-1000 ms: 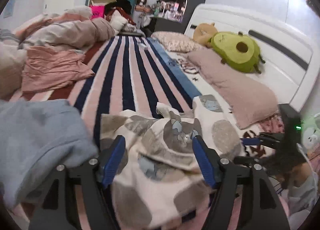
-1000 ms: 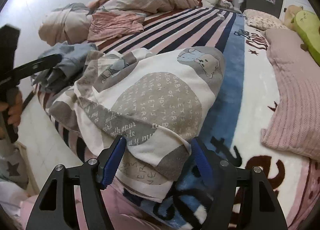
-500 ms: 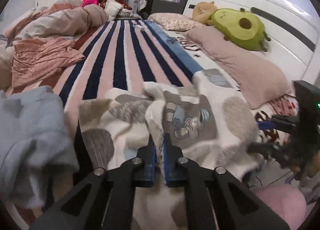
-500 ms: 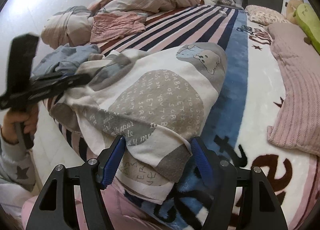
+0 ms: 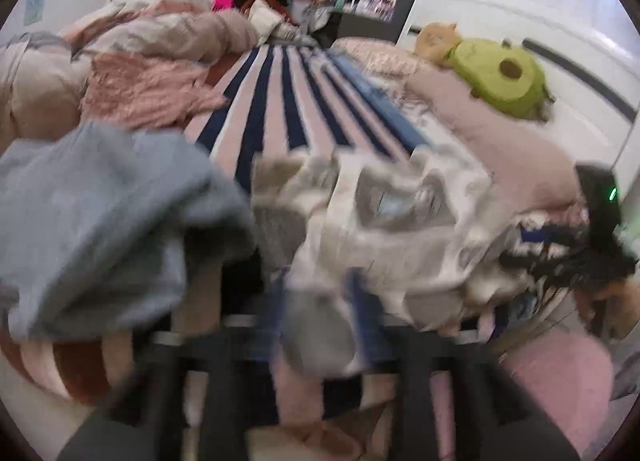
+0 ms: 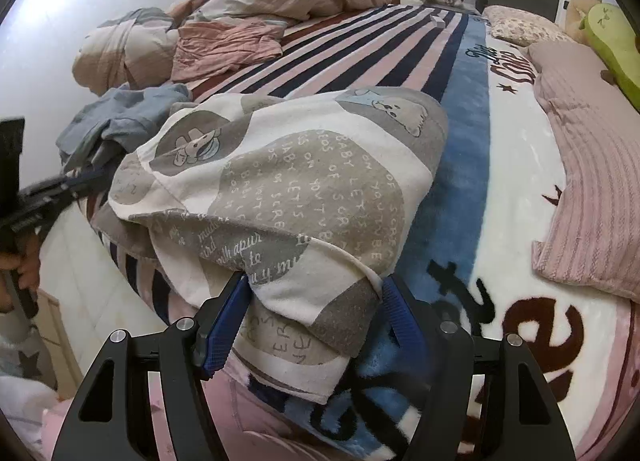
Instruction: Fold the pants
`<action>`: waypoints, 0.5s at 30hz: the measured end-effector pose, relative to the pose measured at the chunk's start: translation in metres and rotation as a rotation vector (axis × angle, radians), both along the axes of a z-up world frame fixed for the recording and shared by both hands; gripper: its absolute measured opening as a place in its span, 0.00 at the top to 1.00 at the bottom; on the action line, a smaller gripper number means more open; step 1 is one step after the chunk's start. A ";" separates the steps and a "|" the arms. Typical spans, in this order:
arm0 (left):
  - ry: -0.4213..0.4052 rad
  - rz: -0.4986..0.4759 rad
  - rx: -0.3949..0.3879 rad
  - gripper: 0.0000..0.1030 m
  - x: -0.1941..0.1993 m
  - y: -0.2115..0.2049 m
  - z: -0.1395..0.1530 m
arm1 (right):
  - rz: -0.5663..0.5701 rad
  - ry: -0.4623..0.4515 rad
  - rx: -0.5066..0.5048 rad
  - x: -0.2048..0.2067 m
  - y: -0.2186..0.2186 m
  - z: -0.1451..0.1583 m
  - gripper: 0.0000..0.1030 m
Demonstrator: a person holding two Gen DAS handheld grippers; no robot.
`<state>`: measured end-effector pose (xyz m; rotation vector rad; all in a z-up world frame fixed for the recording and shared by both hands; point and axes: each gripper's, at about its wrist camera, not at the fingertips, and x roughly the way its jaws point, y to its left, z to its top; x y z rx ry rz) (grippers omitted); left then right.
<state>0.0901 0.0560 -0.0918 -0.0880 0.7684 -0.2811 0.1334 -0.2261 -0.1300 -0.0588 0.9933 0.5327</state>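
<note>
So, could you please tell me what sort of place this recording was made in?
Most likely a lived-in bedroom: a bed with a striped blanket, a white headboard, a pink pillow and an avocado plush toy.

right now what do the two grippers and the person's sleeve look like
Both are black handheld frames with silver bolts. The right gripper carries two fingers faced with ribbed blue pads. The left gripper shows blue at its tips too. The sleeve is pale grey with dark stars.
</note>
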 end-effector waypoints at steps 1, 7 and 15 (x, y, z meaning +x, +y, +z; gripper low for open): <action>-0.017 -0.003 -0.008 0.45 0.007 -0.003 0.005 | 0.001 -0.001 -0.004 0.000 0.002 0.000 0.37; -0.008 -0.054 0.007 0.45 0.069 -0.033 0.007 | 0.009 -0.005 -0.018 0.001 0.007 0.001 0.37; 0.028 -0.099 0.047 0.74 0.077 -0.060 -0.014 | 0.015 0.009 0.020 0.004 -0.001 0.002 0.37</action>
